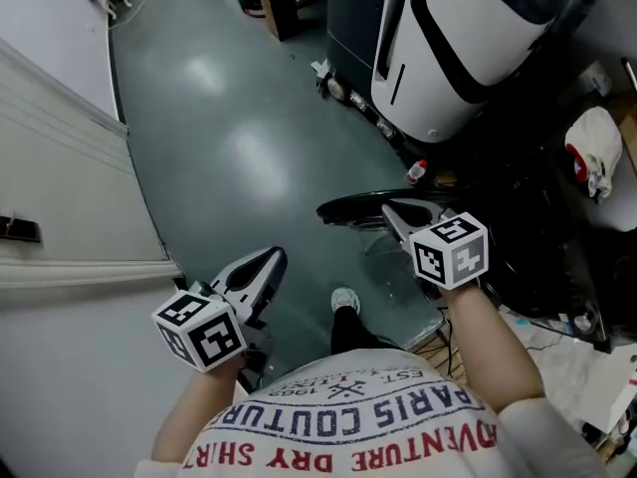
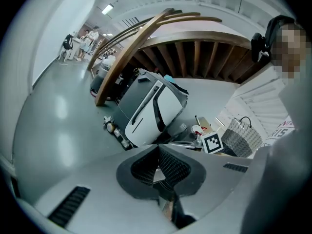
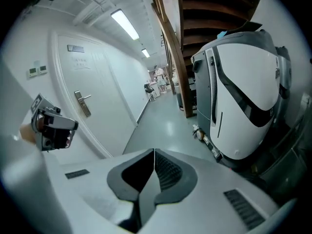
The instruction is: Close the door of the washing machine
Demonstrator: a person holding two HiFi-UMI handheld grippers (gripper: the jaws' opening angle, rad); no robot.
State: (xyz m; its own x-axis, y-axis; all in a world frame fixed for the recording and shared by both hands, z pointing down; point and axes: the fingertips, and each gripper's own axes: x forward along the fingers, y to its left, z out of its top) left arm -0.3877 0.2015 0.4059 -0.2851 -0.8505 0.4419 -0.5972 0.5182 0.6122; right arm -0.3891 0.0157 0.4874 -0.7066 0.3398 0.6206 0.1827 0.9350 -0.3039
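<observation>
Nothing's happening on the job yet: left tool (image 1: 267, 263) and right tool (image 1: 393, 212) are both hovering pinched together on nothing, well apart from the white washing machine (image 1: 468, 38) ahead, and its door isn't showing.

The person's white T-shirt (image 1: 348, 421), at 6 o'clock in the head view, reads upside down "EST. 1963", "PARIS COUTURE" and "ADVENTURE DRY SHIRT"; the year is uncertain.

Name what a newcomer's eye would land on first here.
The big white rounded machine with a black curved band stands top right on the glossy grey-green floor. Next, two grey tools with marker cubes held low: left tool and right tool, both shut and empty.
</observation>
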